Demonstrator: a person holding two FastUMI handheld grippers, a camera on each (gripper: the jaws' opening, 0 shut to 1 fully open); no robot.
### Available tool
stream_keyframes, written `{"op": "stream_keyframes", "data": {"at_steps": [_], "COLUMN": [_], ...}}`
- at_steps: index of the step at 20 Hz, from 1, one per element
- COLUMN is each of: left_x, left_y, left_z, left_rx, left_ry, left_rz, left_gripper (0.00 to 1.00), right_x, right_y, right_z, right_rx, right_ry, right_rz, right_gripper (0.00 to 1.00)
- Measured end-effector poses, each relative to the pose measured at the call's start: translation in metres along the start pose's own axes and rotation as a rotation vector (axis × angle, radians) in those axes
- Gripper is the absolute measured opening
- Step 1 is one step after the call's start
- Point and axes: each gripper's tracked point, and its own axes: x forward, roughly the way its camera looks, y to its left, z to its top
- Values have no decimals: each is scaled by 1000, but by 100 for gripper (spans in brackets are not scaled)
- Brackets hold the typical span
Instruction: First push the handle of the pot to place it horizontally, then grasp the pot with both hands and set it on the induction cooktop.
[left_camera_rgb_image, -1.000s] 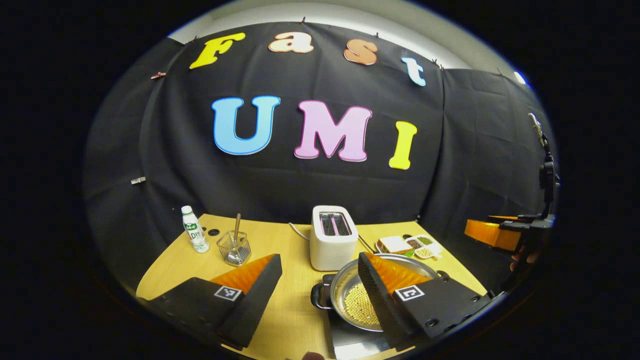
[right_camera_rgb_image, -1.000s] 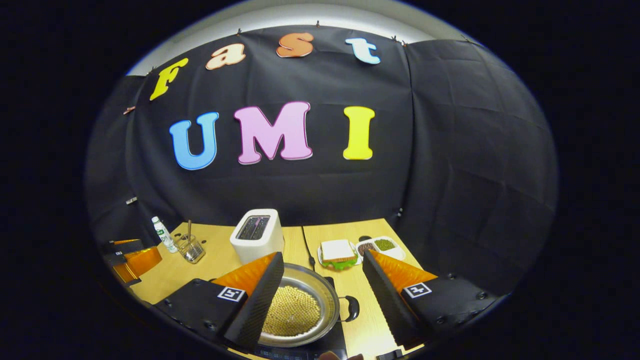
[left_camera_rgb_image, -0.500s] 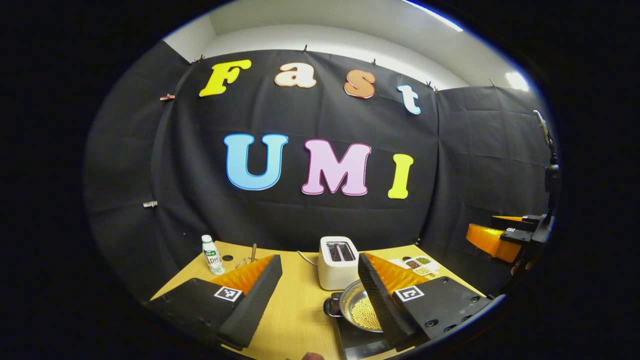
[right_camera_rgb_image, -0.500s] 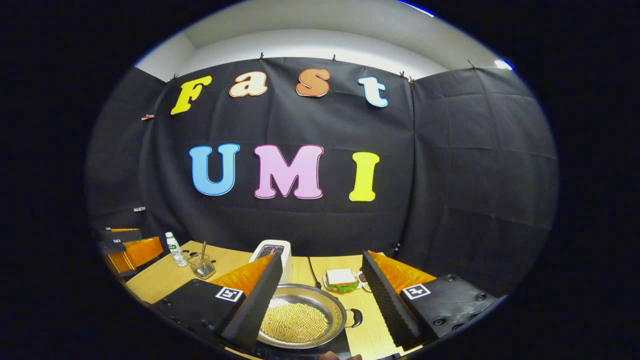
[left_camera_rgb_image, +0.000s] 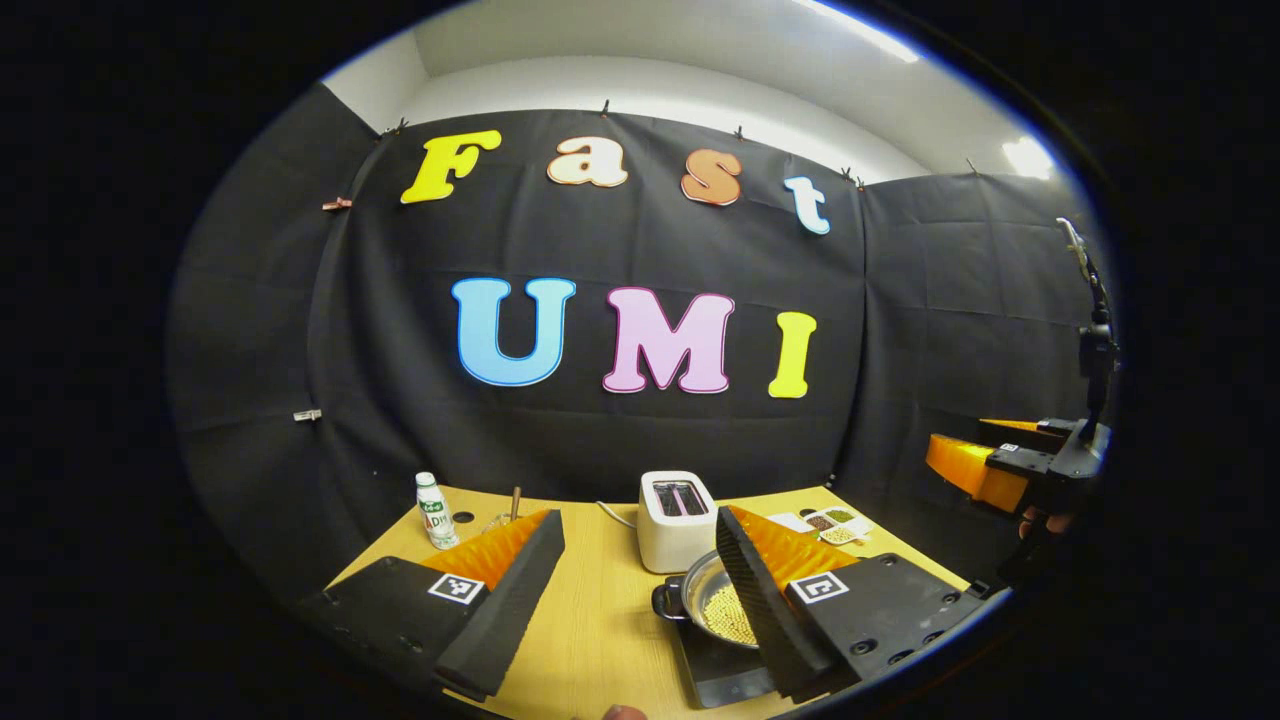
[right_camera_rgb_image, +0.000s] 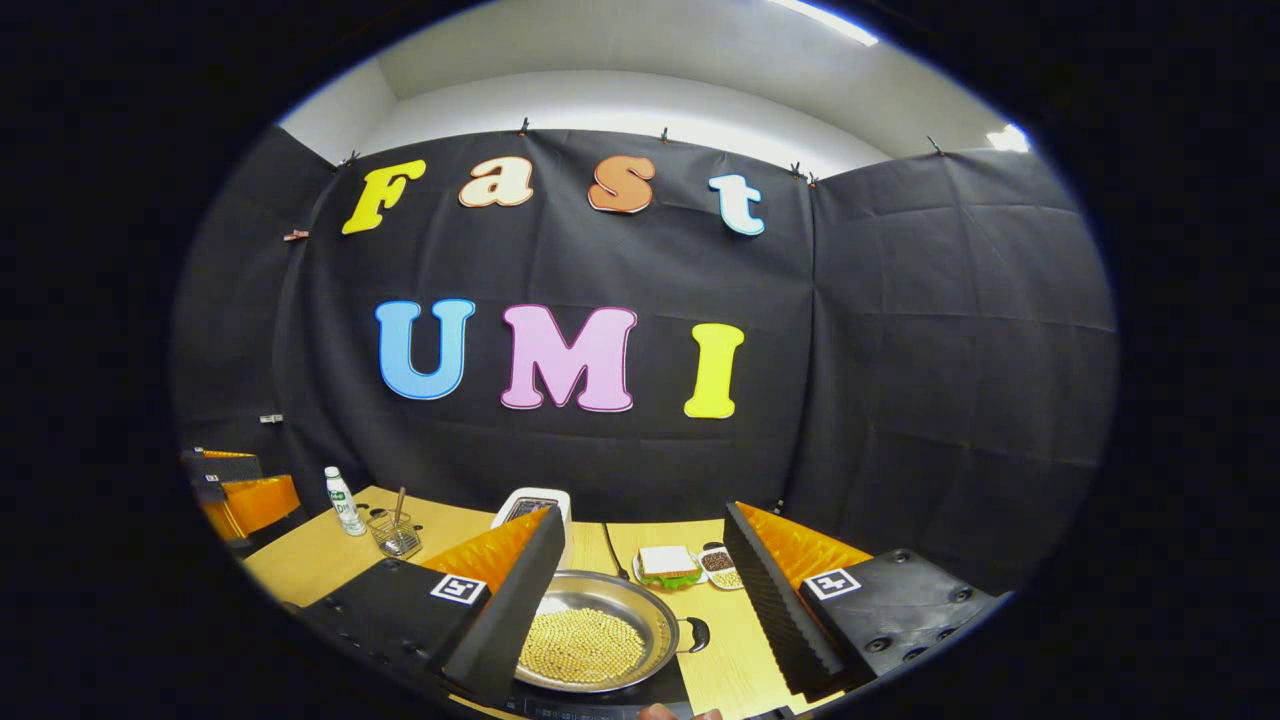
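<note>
A steel pot (left_camera_rgb_image: 705, 603) with pale beans in it sits on the black induction cooktop (left_camera_rgb_image: 718, 672), partly hidden behind my left gripper's own right finger. Its black side handle (left_camera_rgb_image: 664, 600) points left. My left gripper (left_camera_rgb_image: 637, 520) is open, raised and back from the pot, with nothing between its fingers. In the right gripper view the pot (right_camera_rgb_image: 590, 640) lies low in the middle on the cooktop (right_camera_rgb_image: 600, 698), its other handle (right_camera_rgb_image: 695, 633) pointing right. My right gripper (right_camera_rgb_image: 645, 512) is open and holds nothing.
On the wooden table (left_camera_rgb_image: 600, 620) behind the pot stand a white toaster (left_camera_rgb_image: 675, 518), a small bottle (left_camera_rgb_image: 433, 510) and a wire basket with a spoon (right_camera_rgb_image: 395, 535). A sandwich plate (right_camera_rgb_image: 668, 567) and small dishes (left_camera_rgb_image: 832, 522) lie at the right.
Both grippers have drawn back and up from the pot, which now looks smaller and farther. Both stay open; the pot rests on the cooktop.
</note>
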Motion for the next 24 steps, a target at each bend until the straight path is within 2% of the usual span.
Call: {"op": "stream_keyframes", "data": {"at_steps": [9, 24], "left_x": [5, 9], "left_y": [3, -5], "left_z": [-4, -12], "left_rx": [9, 9], "left_ry": [23, 53], "left_rz": [4, -10], "left_gripper": [98, 95], "right_x": [4, 7], "right_y": [-5, -11], "right_z": [-8, -12], "right_rx": [-2, 3], "right_ry": [27, 42], "right_rz": [-4, -10], "right_gripper": [99, 99]}}
